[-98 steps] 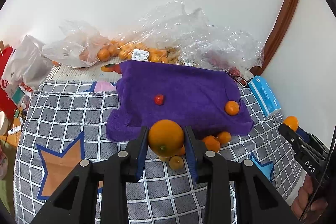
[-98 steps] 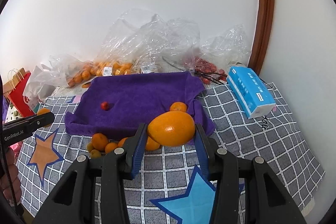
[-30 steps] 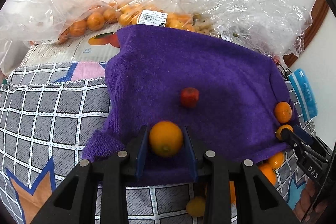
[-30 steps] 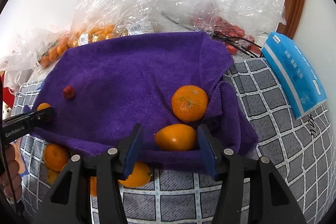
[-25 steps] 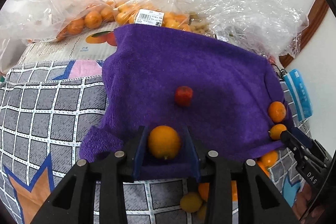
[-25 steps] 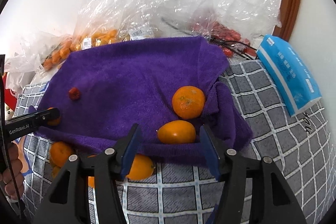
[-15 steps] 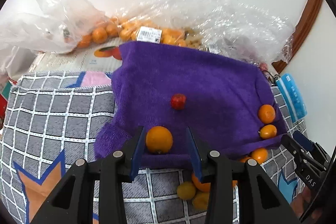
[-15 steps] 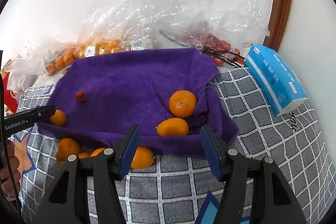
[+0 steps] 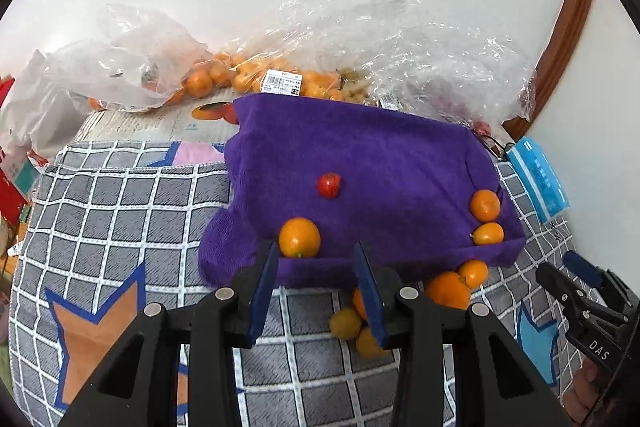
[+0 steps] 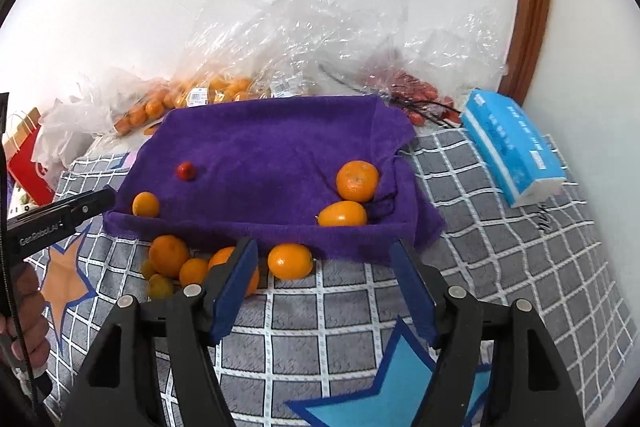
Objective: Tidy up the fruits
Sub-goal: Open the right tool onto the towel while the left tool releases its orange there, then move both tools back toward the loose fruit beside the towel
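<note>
Fruit partly sorted onto the purple towel; both hand-held grippers empty.

Nearest, the left hand-held gripper (image 9: 316,275) is seen narrowly parted and empty, and the right hand-held gripper (image 10: 324,279) is seen wide, its jaws just opened further, nothing between them. Just in front of the purple towel (image 10: 272,147) a cluster of loose oranges (image 10: 192,267) is left on the checked cover, still to be moved by this reading. On the towel's near edge, three oranges (image 10: 343,214) and one small red fruit (image 10: 186,171) are already laid. Behind the towel, bagged fruit (image 10: 208,91) is left unpacked.
</note>
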The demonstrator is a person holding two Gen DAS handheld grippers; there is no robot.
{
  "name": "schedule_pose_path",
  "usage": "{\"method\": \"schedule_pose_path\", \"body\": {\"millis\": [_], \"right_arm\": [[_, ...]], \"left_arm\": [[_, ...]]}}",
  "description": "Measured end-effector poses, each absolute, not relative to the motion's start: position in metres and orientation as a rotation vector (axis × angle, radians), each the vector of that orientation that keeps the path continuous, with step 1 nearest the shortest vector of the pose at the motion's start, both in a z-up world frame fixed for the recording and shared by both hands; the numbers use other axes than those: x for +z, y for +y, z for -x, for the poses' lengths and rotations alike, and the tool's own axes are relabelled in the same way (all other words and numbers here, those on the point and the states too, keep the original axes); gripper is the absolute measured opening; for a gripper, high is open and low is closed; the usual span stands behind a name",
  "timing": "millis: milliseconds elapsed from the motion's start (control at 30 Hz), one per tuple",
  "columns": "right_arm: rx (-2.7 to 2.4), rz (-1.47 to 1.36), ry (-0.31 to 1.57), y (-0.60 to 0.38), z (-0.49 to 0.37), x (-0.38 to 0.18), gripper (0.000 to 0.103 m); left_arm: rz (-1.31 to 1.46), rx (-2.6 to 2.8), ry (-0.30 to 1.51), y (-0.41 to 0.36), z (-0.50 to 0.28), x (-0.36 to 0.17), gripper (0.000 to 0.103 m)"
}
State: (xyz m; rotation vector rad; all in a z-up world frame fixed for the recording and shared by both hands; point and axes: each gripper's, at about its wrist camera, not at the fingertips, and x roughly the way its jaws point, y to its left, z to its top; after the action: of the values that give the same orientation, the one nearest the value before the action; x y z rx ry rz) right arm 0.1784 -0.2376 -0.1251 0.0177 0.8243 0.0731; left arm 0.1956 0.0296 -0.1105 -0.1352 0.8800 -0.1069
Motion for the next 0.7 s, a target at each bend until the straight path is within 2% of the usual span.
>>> {"method": "schedule_pose_path", "body": {"millis": [100, 167, 567, 633, 700], "right_arm": [[0.053, -0.025, 0.823, -0.239, -0.17, -0.121, 0.076], [0.045, -0.037, 0.828, -0.24, -0.167, -0.12, 0.077], [0.06, -0.046, 0.845, -0.229, -0.151, -0.128, 0.078], [0.081, -0.043, 0.85, -0.223, -0.152, -0.135, 0.076], [0.114, -0.051, 0.862, -0.218, -0.153, -0.142, 0.068]], "left_arm": [[0.13, -0.109, 0.862, 0.031, -0.185, -0.106, 0.038], [0.119, -0.09, 0.862, 0.031, -0.179, -0.101, 0.044], [0.045, -0.058, 0.862, 0.038, -0.155, -0.104, 0.044], [0.06, -0.058, 0.88, 0.044, -0.155, -0.109, 0.044], [0.101, -0.085, 0.905, 0.052, -0.156, -0.115, 0.044]]}}
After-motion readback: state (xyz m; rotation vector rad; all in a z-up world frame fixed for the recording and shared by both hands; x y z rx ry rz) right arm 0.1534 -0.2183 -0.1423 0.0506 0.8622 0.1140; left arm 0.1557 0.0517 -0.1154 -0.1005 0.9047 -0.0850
